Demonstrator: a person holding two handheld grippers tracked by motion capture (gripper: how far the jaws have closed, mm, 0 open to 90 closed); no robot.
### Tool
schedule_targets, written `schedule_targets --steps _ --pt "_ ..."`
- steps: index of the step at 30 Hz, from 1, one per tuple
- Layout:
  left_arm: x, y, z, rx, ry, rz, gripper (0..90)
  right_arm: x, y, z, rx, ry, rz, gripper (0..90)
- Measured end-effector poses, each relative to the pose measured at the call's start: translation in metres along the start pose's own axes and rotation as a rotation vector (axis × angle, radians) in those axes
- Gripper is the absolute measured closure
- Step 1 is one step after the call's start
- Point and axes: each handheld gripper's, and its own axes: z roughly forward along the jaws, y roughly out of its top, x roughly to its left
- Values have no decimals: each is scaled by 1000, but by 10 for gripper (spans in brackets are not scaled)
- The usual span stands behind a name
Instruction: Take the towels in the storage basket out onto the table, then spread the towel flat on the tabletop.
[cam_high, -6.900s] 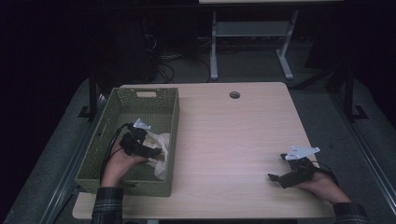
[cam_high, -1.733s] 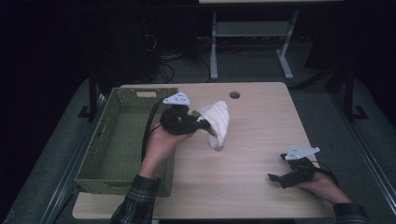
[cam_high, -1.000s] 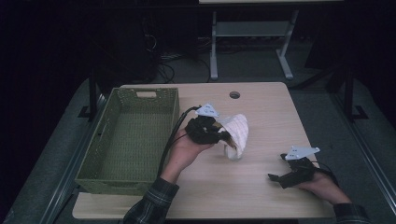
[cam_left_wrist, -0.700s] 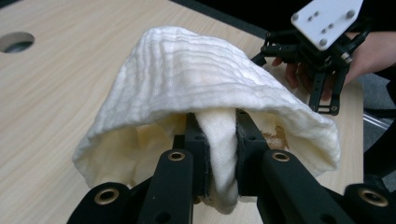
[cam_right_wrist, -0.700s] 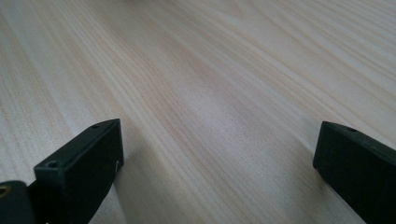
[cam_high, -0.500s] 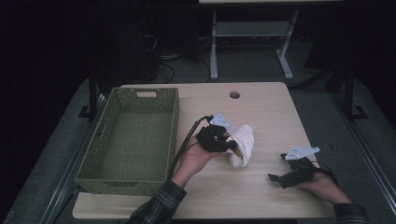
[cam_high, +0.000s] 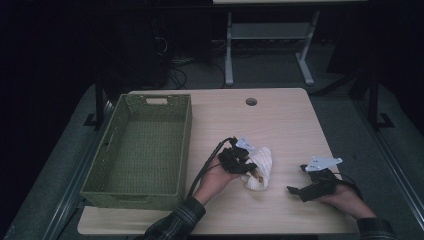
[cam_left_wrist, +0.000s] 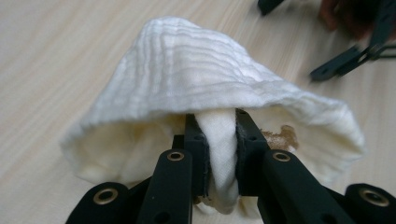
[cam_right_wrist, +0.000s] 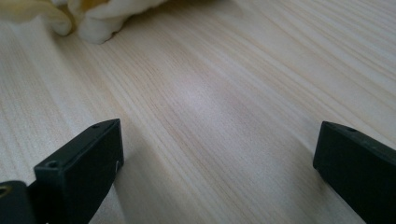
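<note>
A cream-white cloth (cam_high: 260, 167) with a small brown stain rests bunched on the wooden table (cam_high: 280, 120), right of the basket. My left gripper (cam_high: 246, 169) is shut on a fold of it; in the left gripper view the cloth (cam_left_wrist: 205, 88) drapes over the jaws, which pinch a twisted fold. At the table's front right my right gripper (cam_high: 299, 186) lies low, wide open, nothing between its fingers (cam_right_wrist: 84, 163). An edge of the cloth (cam_right_wrist: 98, 18) shows at the top left of the right gripper view.
A green woven basket (cam_high: 117, 155) stands on the table's left half, empty inside. A round cable hole (cam_high: 251, 101) sits near the far edge. Beyond the table stands a metal frame (cam_high: 265, 45) on a dark floor.
My left gripper has carried the cloth out of the basket, rightward and toward the front, and lowered it onto the table. The right gripper has stayed put.
</note>
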Motion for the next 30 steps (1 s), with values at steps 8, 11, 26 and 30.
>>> schedule_targets --steps 8,11,26,30 --pt "0 -7 21 44 25 26 773 0 0 0 2 3 -1 11" --pt "0 -8 21 37 30 10 743 -2 0 0 1 9 -17 11" --pt "2 -26 -22 -13 85 -49 389 11 27 -9 9 87 -1 252" --pt "1 -35 -26 -14 89 -84 387 23 40 -9 -51 137 -26 376"
